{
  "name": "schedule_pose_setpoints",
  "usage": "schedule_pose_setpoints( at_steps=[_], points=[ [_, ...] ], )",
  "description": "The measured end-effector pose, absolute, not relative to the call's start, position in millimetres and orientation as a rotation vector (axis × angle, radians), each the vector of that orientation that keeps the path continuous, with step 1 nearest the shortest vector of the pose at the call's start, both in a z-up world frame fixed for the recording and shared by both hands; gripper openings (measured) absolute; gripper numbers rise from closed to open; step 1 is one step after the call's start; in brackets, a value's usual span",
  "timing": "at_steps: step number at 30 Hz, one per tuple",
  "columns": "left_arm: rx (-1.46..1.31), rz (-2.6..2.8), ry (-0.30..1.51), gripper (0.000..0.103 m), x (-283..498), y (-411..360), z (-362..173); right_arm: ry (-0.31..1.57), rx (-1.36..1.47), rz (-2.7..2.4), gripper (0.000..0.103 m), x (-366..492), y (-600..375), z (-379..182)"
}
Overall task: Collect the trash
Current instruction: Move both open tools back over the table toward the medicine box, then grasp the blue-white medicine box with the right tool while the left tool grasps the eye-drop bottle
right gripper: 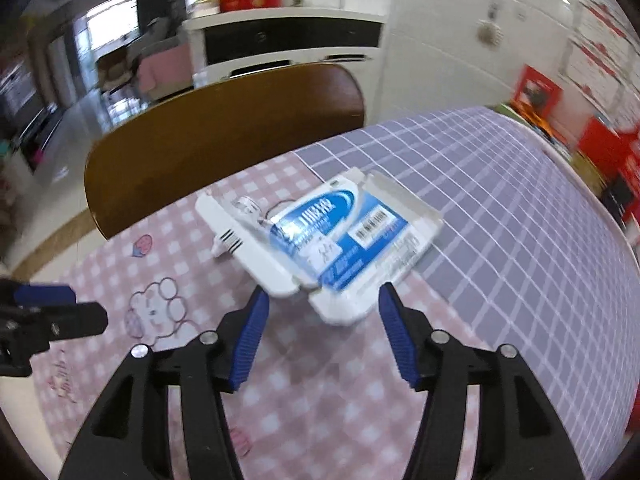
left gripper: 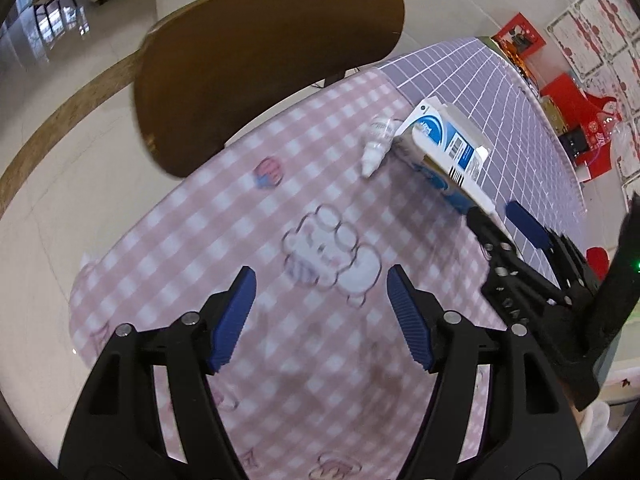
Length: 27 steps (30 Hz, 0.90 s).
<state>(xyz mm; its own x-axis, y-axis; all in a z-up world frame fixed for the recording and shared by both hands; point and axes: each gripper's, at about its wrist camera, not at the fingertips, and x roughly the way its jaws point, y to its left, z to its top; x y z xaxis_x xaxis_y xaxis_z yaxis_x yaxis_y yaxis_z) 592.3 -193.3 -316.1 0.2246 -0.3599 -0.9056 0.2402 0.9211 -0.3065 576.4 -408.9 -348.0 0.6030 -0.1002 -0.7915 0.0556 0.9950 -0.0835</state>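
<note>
Trash on table: one flattened carton (right gripper: 344,236), one crumpled wrapper (left gripper: 376,146).

Counter (right gripper: 520,208) covered in two cloths: pink gingham with cartoon prints (left gripper: 304,344), lilac grid (left gripper: 500,92). Brown wooden chair back (left gripper: 268,56) set against the far edge. Glossy pale tile floor (left gripper: 80,128) with a tan inlaid band. White cabinet with dark drawer fronts (right gripper: 288,40) seen behind; red pot and potted plant on top. Red decorations and framed certificates (left gripper: 592,40) hung on the right wall. Daylight admitted through a far doorway.
</note>
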Motion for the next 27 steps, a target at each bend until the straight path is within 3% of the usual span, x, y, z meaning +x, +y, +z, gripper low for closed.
schedule_pose_setpoints(
  at_steps=[1,2,4,5,12,18,26,27],
  points=[
    [-0.102,-0.417,1.276,0.067,595,-197,-317,0.910,-0.072,-0.081,0.051,582,-410,-350],
    [-0.090,-0.420,1.271,0.067,599,-203,-317,0.897,-0.091,-0.070,0.032,586,-410,-350],
    [-0.067,-0.435,1.260,0.067,608,-217,-319,0.890,-0.105,-0.060,0.012,595,-414,-350],
    [-0.055,-0.444,1.254,0.067,612,-223,-320,0.883,-0.108,-0.068,0.010,597,-415,-348],
    [0.000,-0.473,1.216,0.067,642,-264,-330,0.858,-0.021,-0.076,0.004,605,-436,-340],
    [0.069,-0.463,1.190,0.054,659,-289,-341,0.860,0.030,-0.069,0.004,603,-439,-339],
    [0.129,-0.454,1.205,0.024,668,-305,-358,0.854,0.059,-0.072,0.004,604,-437,-334],
    [0.126,-0.457,1.198,0.024,668,-303,-356,0.848,0.051,-0.073,0.003,604,-435,-332]
  ],
)
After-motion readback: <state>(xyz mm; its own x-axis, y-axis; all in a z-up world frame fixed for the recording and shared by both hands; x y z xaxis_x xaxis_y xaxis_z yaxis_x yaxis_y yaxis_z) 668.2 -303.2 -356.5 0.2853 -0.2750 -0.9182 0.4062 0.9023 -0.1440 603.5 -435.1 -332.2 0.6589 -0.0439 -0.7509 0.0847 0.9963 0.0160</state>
